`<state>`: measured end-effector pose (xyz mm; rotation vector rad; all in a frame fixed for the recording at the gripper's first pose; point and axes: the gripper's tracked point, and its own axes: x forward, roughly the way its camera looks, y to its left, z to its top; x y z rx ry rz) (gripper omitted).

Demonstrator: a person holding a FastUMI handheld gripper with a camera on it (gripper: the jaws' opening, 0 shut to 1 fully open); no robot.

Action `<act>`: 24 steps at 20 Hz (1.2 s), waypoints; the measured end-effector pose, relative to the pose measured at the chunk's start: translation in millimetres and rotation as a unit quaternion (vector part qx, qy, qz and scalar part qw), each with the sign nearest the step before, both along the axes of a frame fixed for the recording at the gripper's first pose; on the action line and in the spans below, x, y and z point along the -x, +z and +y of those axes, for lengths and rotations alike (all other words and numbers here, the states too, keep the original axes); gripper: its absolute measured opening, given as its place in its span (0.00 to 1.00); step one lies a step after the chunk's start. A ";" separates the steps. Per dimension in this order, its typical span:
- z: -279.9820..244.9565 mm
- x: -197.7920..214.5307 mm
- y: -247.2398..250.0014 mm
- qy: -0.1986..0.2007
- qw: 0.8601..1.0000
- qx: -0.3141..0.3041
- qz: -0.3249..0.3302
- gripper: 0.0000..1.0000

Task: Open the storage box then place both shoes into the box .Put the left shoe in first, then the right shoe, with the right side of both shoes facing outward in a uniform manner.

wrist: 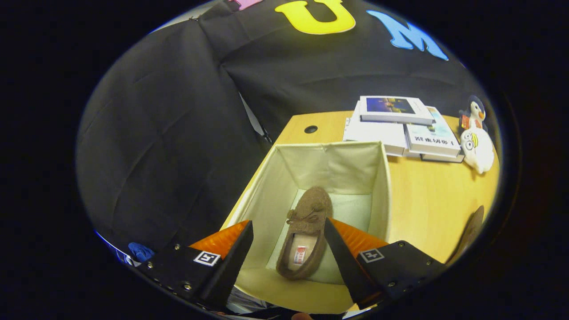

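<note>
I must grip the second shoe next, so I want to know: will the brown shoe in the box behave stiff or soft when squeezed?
Probably soft: the shoe looks fuzzy, like a slipper, so its sides may cave in. Likely light, with little slip. The open gripper hangs above it, with the shoe seen between its fingers.

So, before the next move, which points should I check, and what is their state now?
1. Storage box open: ok, the top is open and no lid covers it.
2. First shoe inside the box: ok, it lies on the bottom, toe pointing away from the gripper.
3. Gripper free: ok, the jaws stand apart above the box and hold nothing.
4. Second shoe within sight: ok, it lies on the table to the right of the box, partly visible.
5. Which side of the first shoe faces outward: cannot tell.
6. Books and penguin toy away from the path: ok, beyond the box.
</note>
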<state>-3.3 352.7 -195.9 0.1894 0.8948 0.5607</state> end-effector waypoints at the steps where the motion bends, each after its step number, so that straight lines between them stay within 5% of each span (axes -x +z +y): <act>1: -6.7 0.0 10.4 0.001 1.000 0.000 -0.012 0.97; 13: -147.6 -19.3 70.4 -0.059 0.989 0.064 -0.117 0.98; 24: -288.0 -6.9 47.1 -0.135 0.977 0.117 -0.120 0.98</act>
